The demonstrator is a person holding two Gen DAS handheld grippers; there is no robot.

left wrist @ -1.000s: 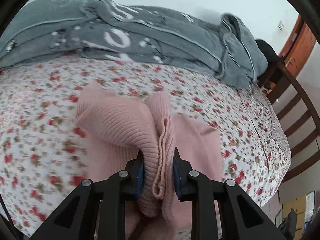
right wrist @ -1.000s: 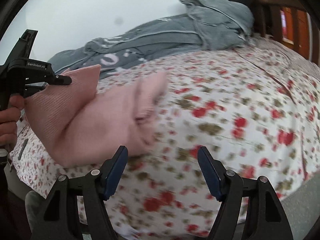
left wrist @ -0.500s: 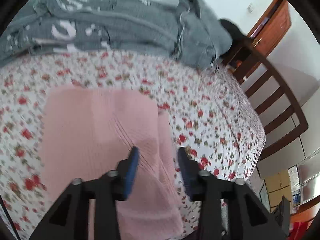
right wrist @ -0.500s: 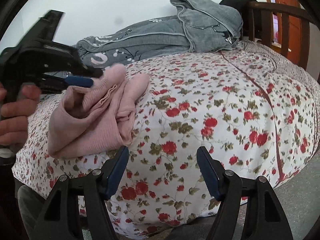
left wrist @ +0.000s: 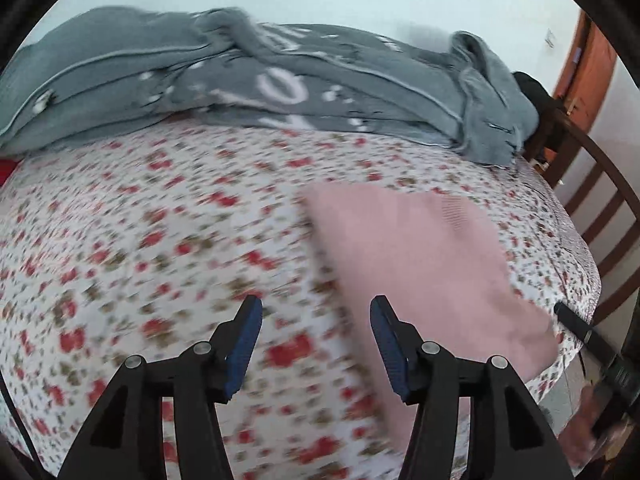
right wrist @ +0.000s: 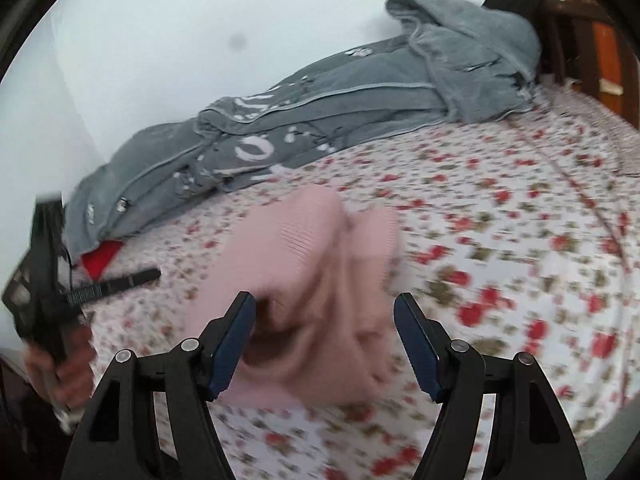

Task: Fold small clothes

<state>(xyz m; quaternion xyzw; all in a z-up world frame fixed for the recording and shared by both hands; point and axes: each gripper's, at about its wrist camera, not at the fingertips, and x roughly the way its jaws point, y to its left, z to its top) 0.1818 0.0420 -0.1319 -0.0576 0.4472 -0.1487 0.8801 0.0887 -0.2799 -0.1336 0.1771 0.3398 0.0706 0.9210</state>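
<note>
Left gripper (left wrist: 316, 344): jaws spread wide, nothing between them, held over the bare floral bedsheet (left wrist: 160, 240).
Right gripper (right wrist: 325, 342): jaws wide apart, holding nothing; the garment's bunched near edge lies beyond the gap, contact unclear through blur.
Pink knit garment (left wrist: 420, 256): lies on the bed at 2 o'clock from the left gripper, mostly flat; in the right wrist view (right wrist: 312, 272) it sits at 12 o'clock, rumpled.
Grey blanket (left wrist: 280, 80): heaped along the bed's far side against the wall, well apart from the garment.
Wooden bed frame (left wrist: 600, 208): at 3 o'clock.
</note>
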